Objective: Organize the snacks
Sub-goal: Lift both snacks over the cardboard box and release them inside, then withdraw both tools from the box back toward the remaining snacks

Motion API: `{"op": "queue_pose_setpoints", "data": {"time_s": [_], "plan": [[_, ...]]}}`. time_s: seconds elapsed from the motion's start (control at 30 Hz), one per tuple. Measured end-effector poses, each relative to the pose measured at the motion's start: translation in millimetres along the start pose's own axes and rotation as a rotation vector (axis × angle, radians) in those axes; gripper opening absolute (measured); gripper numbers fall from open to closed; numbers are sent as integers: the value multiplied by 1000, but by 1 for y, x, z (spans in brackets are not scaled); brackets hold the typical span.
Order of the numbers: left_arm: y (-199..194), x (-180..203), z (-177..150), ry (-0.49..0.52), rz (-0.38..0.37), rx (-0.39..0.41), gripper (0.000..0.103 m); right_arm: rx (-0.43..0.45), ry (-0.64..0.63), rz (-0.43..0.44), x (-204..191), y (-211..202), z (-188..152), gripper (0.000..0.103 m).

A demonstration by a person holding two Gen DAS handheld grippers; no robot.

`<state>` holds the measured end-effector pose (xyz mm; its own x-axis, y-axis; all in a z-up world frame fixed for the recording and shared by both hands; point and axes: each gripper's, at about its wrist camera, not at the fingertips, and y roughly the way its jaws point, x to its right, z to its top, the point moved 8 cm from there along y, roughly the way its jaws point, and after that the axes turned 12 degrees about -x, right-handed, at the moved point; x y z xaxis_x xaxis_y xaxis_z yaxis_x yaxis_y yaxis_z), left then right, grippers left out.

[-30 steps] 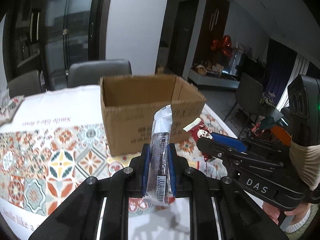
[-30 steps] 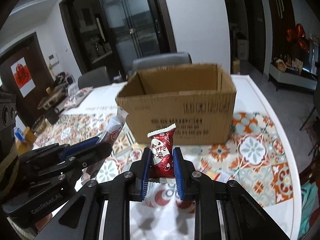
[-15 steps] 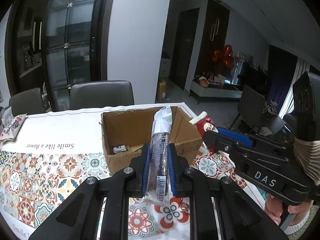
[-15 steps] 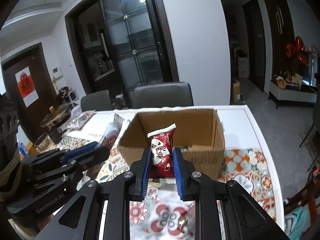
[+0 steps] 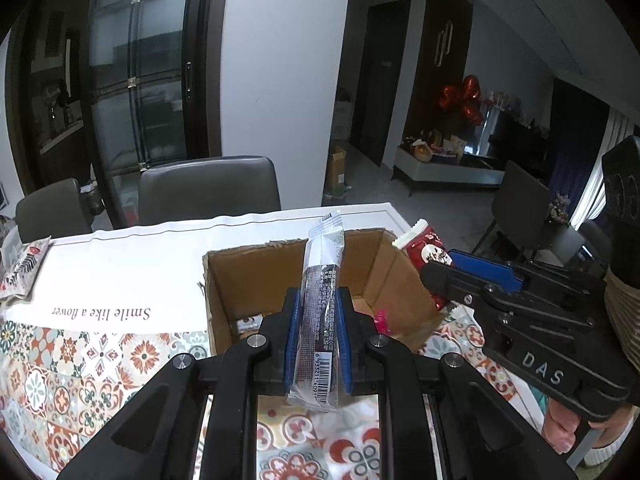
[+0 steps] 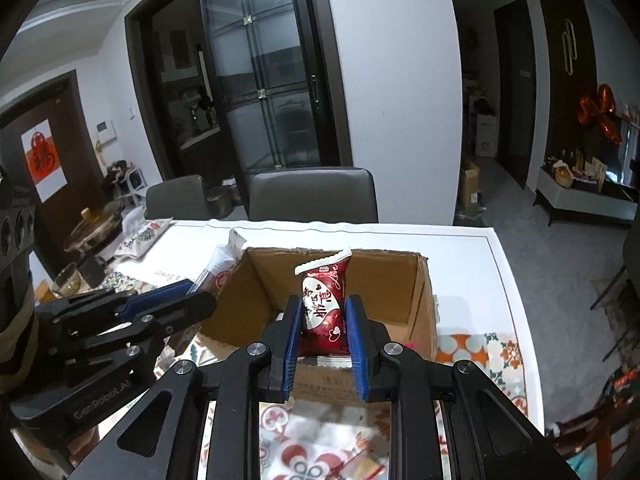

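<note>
Two grey chairs [image 5: 208, 188] behind patterned tablecloth [image 5: 80, 360]; glass doors [image 6: 264, 92], possibly sliding.

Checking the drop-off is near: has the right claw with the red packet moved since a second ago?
Yes. The right claw rose and advanced toward the cardboard box; earlier only the box's front wall showed, now its inside is visible behind the red packet.

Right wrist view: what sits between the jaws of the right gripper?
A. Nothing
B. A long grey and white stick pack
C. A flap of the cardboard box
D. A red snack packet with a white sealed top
D: the red snack packet stands upright, clamped between the blue-padded jaws of the right gripper, in front of the open cardboard box.
</note>
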<state>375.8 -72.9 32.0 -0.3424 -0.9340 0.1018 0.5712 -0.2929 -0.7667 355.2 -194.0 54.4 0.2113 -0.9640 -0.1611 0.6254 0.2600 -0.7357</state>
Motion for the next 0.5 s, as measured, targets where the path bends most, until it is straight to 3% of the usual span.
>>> {"op": "queue_pose_setpoints", "data": {"time_s": [0.23, 0.27, 0.3, 0.33, 0.37, 0.5], "plan": [[25, -11, 17, -8, 42, -27, 19, -44, 7, 10, 7, 32, 12, 24], [27, -14, 19, -11, 80, -22, 24, -46, 6, 5, 8, 35, 14, 24], [27, -18, 20, -23, 129, -13, 38, -45, 3, -10, 9, 37, 13, 24], [25, -20, 20, -31, 141, -6, 43, -49, -5, -31, 11, 39, 13, 26], [22, -21, 18, -35, 143, 3, 48, -48, -9, -55, 13, 39, 12, 37], [10, -16, 1, -19, 187, 33, 48, -24, -3, -63, 19, 30, 0, 41]]}}
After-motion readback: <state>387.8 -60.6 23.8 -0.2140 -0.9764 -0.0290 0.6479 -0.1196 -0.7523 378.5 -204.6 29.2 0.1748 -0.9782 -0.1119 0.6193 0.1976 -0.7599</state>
